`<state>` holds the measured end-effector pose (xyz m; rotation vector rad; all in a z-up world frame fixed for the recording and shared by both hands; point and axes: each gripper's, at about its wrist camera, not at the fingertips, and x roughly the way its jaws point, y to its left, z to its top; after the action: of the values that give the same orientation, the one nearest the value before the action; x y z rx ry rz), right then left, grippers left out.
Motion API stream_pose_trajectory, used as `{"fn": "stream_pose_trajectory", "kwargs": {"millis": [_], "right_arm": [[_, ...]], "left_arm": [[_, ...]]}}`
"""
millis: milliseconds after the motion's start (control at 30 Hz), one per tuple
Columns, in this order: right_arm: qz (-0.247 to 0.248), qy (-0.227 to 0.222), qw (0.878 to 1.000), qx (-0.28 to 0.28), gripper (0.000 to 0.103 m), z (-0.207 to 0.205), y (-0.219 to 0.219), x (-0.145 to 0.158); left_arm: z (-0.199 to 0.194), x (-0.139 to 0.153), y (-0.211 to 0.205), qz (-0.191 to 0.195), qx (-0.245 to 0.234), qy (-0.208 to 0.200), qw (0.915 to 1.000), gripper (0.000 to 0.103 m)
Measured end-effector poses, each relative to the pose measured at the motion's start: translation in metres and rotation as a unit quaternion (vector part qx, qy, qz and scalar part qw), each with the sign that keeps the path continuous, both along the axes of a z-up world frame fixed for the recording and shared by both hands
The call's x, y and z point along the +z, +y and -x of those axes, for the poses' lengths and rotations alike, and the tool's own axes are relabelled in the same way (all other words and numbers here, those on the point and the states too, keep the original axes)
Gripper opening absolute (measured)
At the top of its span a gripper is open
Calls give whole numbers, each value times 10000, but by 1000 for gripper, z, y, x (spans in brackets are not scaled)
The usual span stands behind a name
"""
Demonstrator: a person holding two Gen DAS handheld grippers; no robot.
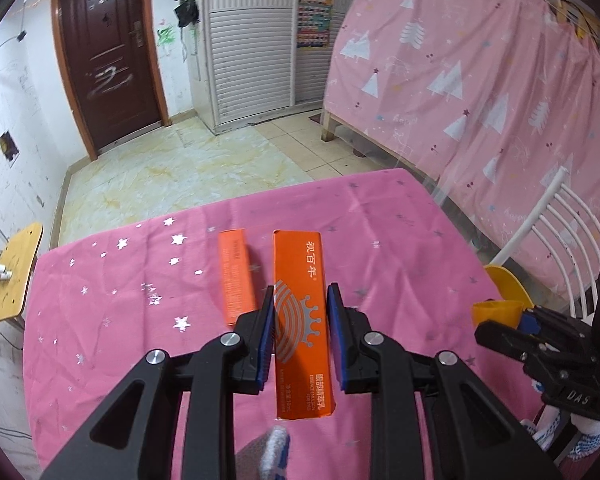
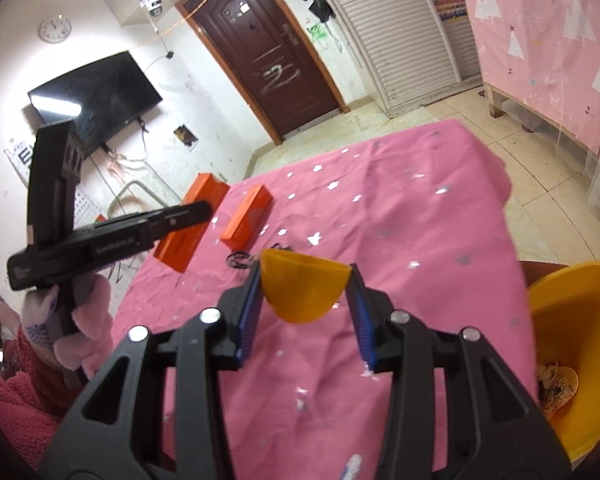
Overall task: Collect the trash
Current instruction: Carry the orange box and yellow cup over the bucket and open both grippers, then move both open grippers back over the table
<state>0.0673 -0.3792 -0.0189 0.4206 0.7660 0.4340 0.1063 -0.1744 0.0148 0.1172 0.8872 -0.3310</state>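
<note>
My left gripper (image 1: 301, 294) is shut on a long orange carton (image 1: 302, 320) and holds it above the pink star-print tablecloth (image 1: 112, 312). A second orange carton (image 1: 237, 276) lies on the cloth just to its left. In the right wrist view my right gripper (image 2: 305, 270) is shut on a yellow plastic half-shell (image 2: 302, 290), held above the cloth. The left gripper (image 2: 198, 210) with its carton (image 2: 190, 222) shows at the left there, and the second carton (image 2: 247, 216) lies beside it. A yellow bin (image 2: 576, 320) with some trash inside stands at the right.
A small dark wire loop (image 2: 240, 259) lies on the cloth (image 2: 400, 208) near the cartons. A white metal chair (image 1: 556, 220) and a pink curtain stand to the right of the table. A wooden stool (image 1: 14, 272) stands at the left. A TV hangs on the wall.
</note>
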Motion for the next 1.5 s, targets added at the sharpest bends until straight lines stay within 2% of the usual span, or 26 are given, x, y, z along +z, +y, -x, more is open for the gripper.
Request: {"fn": "stream_pose_trajectory", "kwargs": {"millis": [500, 567, 700, 867, 1167, 1200, 1233, 1300, 1500], "right_arm": [[-124, -165, 9942, -1057, 40, 41, -97, -6], [-110, -171, 9917, -1267, 40, 48, -112, -9], [327, -98, 9819, -1861, 40, 63, -137, -18], [600, 49, 9734, -2211, 40, 75, -158, -31], [711, 291, 9653, -2494, 40, 83, -183, -54], [718, 332, 9652, -2494, 43, 83, -183, -56], [717, 360, 9649, -2500, 55, 84, -182, -57], [698, 397, 9642, -2527, 65, 84, -184, -61], [670, 399, 9649, -2506, 66, 84, -182, -62]], "left_arm": [[26, 10, -112, -223, -844, -124, 9961, 17], [30, 11, -126, -80, -1048, -94, 9944, 17], [41, 10, -161, 223, -1503, -78, 9884, 17], [47, 3, -203, 717, -2023, 55, 9767, 17], [62, -11, -256, 619, -2310, 174, 9708, 17], [64, -12, -258, 592, -2325, 180, 9706, 17], [67, -13, -261, 551, -2343, 185, 9704, 17], [67, -13, -264, 511, -2350, 191, 9705, 17], [67, -13, -258, 473, -2291, 222, 9720, 17]]}}
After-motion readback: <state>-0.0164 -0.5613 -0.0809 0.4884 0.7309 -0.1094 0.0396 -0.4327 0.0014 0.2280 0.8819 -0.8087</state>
